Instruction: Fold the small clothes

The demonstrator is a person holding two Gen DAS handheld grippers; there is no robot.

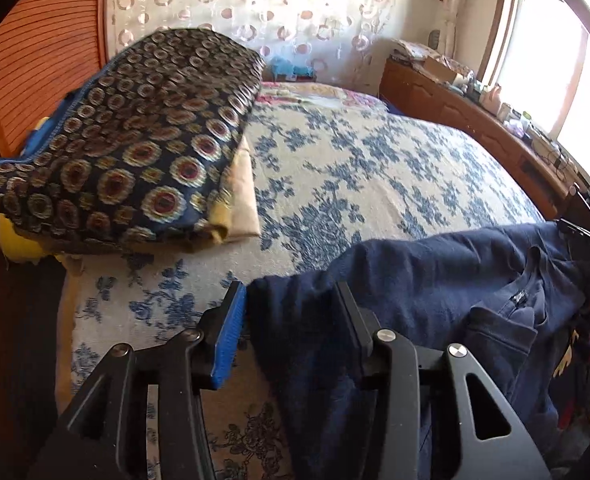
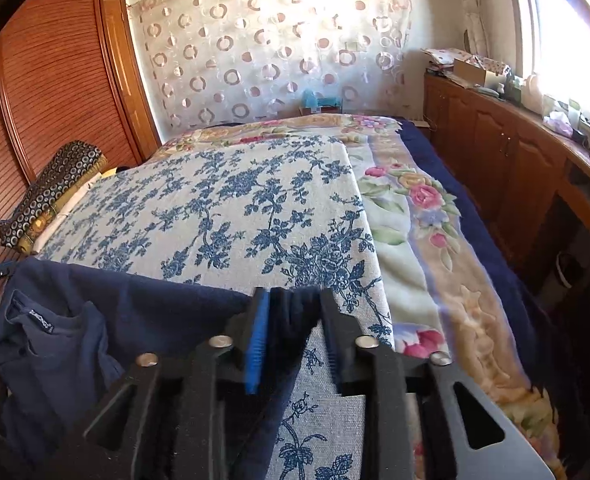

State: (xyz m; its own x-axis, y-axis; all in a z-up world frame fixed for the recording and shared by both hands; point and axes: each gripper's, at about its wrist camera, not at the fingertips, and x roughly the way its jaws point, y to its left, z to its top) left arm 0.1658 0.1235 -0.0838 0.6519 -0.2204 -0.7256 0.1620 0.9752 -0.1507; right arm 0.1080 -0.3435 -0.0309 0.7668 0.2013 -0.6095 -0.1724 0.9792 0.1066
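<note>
A navy blue shirt (image 1: 435, 280) hangs stretched between my two grippers above the near edge of the bed. Its neckline with a label shows in both views (image 2: 43, 320). My left gripper (image 1: 291, 300) has one end of the shirt's top edge between its fingers, the jaws set fairly wide around the bunched cloth. My right gripper (image 2: 291, 304) holds the other end between its fingers. The far tip of the right gripper shows at the right edge of the left wrist view (image 1: 587, 236).
The bed carries a white cover with blue flowers (image 2: 223, 200) over a floral blanket (image 2: 423, 216). A folded dark patterned cloth pile (image 1: 127, 140) lies at the bed's left. A wooden wardrobe (image 2: 55, 92) stands left, a wooden cabinet with clutter (image 2: 507, 148) right under the window.
</note>
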